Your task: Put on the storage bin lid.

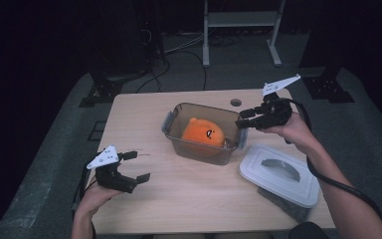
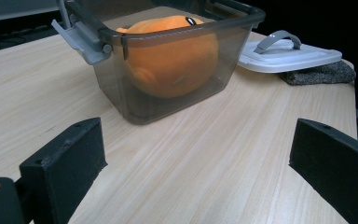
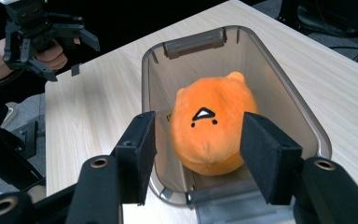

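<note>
A light wooden table (image 1: 179, 194) carries a clear bin (image 1: 179, 144), a white lid (image 1: 278, 177) and a grey cloth (image 1: 288, 206).

The high view looks down from afar; both gripper views look closely at the shared container (image 1: 205, 132).

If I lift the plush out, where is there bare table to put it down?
Widest bare patch: between the left gripper and the container, reaching the table's far left corner. Crowded: right of the container, where the lid lies on a grey cloth.
</note>
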